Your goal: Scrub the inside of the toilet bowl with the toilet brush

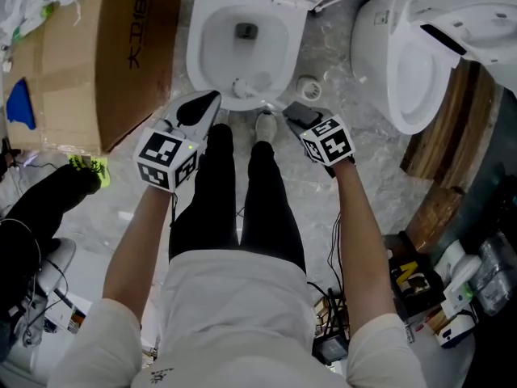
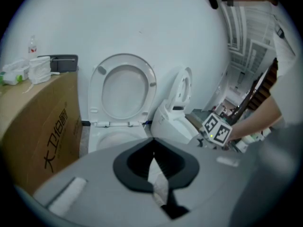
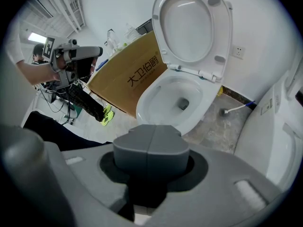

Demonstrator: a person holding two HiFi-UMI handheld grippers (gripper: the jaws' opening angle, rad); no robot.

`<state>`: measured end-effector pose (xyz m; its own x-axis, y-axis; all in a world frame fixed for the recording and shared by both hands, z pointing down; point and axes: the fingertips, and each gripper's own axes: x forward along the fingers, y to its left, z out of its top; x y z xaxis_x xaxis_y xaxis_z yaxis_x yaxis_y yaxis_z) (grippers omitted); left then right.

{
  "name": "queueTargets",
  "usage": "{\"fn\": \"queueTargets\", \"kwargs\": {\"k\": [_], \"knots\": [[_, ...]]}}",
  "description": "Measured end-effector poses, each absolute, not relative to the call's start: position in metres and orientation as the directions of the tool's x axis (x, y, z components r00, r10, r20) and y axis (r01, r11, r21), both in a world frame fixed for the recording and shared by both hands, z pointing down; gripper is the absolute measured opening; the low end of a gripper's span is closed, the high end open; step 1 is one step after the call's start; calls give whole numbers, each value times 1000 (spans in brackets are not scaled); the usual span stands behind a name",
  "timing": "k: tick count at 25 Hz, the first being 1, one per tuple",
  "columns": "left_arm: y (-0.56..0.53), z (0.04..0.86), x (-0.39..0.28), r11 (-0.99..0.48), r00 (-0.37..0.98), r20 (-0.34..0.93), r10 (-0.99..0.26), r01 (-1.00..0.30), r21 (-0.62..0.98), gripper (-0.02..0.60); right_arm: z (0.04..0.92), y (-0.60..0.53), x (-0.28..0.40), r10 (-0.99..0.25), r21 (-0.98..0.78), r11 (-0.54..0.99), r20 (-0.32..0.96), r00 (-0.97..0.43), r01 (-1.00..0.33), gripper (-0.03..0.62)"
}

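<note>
Grey marbled floor [image 3: 214,132] carries a white-handled toilet brush [image 3: 236,108] lying flat, head toward the white toilet bowl [image 3: 150,102]. Left tongs [image 2: 152,142] and right tongs [image 3: 149,138] are closed, empty.

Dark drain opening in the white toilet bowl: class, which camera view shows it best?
The right gripper view: the dark drain opening sits unobstructed mid-frame. The head view shows it smaller, near the top. The left gripper view shows only the white toilet bowl's rim.

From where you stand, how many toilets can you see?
2. The open toilet stands straight ahead, lid up, right of the cardboard box. The second toilet sits off to its right. More may be hidden outside the views.
</note>
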<state>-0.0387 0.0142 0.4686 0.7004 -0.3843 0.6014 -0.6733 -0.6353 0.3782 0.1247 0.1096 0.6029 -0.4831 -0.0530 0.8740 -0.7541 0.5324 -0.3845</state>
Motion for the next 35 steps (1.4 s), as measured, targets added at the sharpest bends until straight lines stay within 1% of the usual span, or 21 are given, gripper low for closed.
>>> {"fn": "queueTargets", "kwargs": {"k": [15,35], "knots": [[14,468,-31,-637,702,600,-383,-671,379,-12,600,101,156,-46,-345,544,898,-437,-765,149],[11,476,-39,-605,690,603,-400,-693,392,-12,600,72,183,-45,-289,573,923,-381,-767,149]]}}
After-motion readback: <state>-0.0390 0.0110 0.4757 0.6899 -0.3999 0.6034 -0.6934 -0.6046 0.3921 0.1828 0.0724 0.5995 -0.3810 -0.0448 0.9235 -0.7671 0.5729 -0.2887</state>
